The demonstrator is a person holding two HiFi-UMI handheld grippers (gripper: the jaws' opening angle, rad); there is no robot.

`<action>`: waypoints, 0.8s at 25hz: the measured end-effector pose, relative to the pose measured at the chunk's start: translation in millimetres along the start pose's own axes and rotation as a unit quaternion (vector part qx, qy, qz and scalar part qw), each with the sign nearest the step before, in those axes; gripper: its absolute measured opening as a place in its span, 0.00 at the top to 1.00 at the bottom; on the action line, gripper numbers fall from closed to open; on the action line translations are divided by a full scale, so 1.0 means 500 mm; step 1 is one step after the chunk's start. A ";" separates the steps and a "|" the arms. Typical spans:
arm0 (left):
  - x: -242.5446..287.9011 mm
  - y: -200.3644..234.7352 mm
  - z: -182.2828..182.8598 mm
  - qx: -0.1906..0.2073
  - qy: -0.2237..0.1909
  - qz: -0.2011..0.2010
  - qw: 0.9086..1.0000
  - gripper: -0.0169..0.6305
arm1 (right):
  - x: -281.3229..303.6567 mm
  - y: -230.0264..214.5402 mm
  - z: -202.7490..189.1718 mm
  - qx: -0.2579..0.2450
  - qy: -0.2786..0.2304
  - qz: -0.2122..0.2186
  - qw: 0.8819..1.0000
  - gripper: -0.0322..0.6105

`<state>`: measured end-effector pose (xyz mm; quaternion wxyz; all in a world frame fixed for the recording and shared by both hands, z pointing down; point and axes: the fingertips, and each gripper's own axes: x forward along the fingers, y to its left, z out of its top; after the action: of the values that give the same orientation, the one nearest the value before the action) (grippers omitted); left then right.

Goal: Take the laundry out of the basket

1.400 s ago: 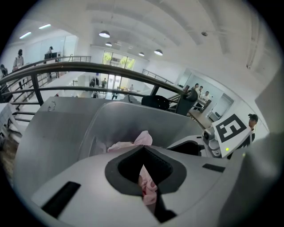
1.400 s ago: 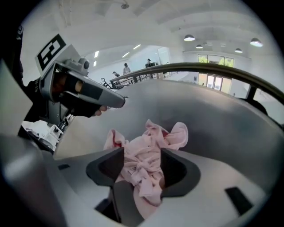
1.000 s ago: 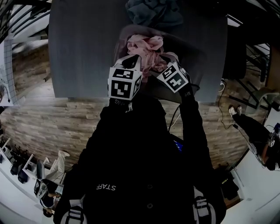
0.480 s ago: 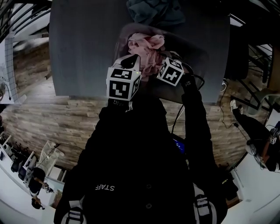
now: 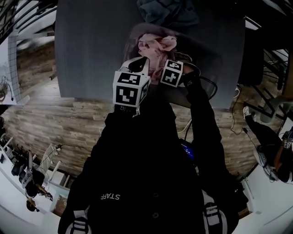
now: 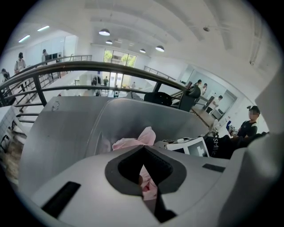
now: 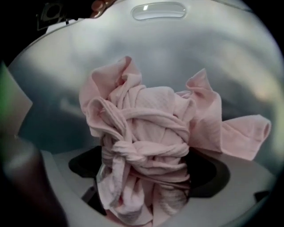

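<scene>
ok so the main thing that's changed in the last second: the right tool (image 7: 146,177) has slid in sideways toward the left tool (image 6: 143,153), and now their marker cubes sit nearly side by side in the head view, where a moment ago there was a clear gap between them. The left one has barely budged. Right tool is clamped on the laundry (image 7: 146,128), a pink twisted-up wad with a knot in it that fills the whole space between its jaws and stands up ahead of them, with a loose flap hanging off to its right. Left tool's jaws are nearly together, with a bit of that same pink cloth nipped in the slit, and more of it pokes up just past its tips. So both tools look to be on the same piece. It's not out yet, though. The basket (image 7: 199,48) wall curves round behind the wad, straight ahead of both tools, and from the head view the pink stuff is inside the rim. There's a blue pile (image 5: 167,11) lying on the bench (image 5: 87,45) past the basket's far side, well ahead of both tools. My read: the grab is done, and bringing the tools together bunches the cloth, so the next bit is just lifting it clear of the rim.
</scene>
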<state>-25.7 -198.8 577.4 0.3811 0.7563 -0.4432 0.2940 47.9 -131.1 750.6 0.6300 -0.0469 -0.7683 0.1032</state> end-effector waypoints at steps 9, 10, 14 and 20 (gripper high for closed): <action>-0.016 -0.003 -0.002 0.005 -0.010 -0.007 1.000 0.97 | 0.067 -0.030 0.005 0.018 0.008 -0.053 0.998 0.05; -0.017 -0.004 -0.002 0.005 -0.012 -0.007 1.000 0.97 | 0.073 -0.032 0.005 0.025 0.005 -0.053 0.998 0.05; -0.028 -0.012 -0.001 0.006 -0.020 -0.008 1.000 0.97 | 0.082 -0.034 -0.002 0.040 -0.001 -0.047 0.998 0.05; -0.052 -0.019 -0.002 0.009 -0.034 -0.007 0.999 0.97 | 0.057 -0.032 0.004 0.042 -0.005 -0.067 0.997 0.14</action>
<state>-28.6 -183.5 554.4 0.3610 0.7720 -0.4482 0.2697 41.3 -141.3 781.2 0.6332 0.0315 -0.7677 0.0934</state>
